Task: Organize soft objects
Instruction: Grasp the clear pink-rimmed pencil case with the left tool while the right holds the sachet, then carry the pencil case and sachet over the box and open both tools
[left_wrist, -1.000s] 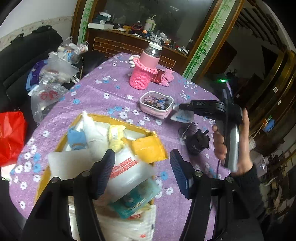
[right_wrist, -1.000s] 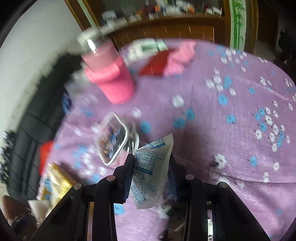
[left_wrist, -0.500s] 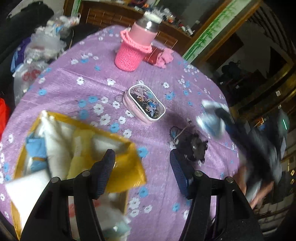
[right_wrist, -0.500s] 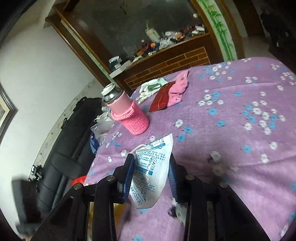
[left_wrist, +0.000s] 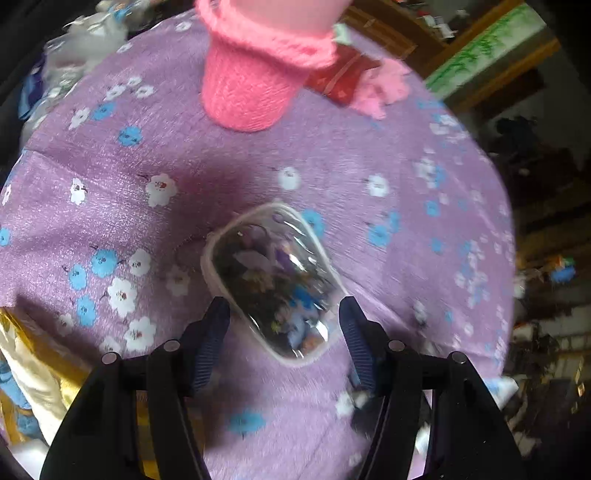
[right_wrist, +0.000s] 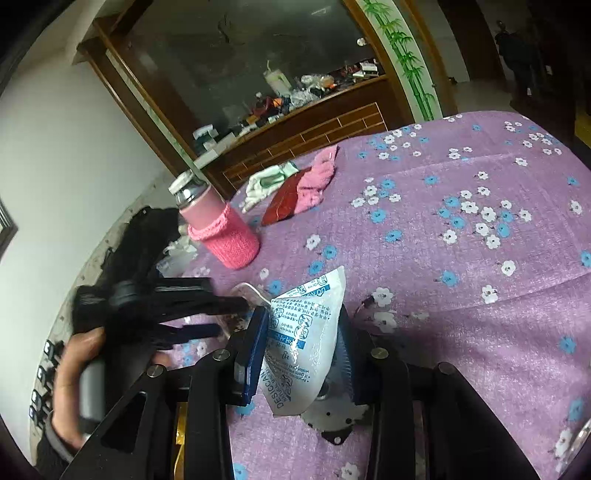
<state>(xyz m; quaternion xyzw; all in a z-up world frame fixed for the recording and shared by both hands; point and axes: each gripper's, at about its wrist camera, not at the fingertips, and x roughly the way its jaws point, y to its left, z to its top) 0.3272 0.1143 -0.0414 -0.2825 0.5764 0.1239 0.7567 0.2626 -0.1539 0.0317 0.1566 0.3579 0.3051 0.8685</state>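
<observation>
Task looks partway thru. Right gripper (right_wrist: 301, 349) is clamped on a white desiccant packet (right_wrist: 301, 332), held above the purple tablecloth (right_wrist: 461, 277), not yet dropped anywhere. Left gripper (left_wrist: 284, 328) has jaws spread wide w/ nothing between them, poised over a small clear-lidded pouch (left_wrist: 271, 280) lying on the cloth near the pink knit-sleeved bottle (left_wrist: 255, 77). Yellow box (left_wrist: 33, 354) at the lower left edge already has some pale soft stuff in it. Left to do, prob: packet into box, pouch grabbed, plus the pink cloth (right_wrist: 317, 181) farther back.
</observation>
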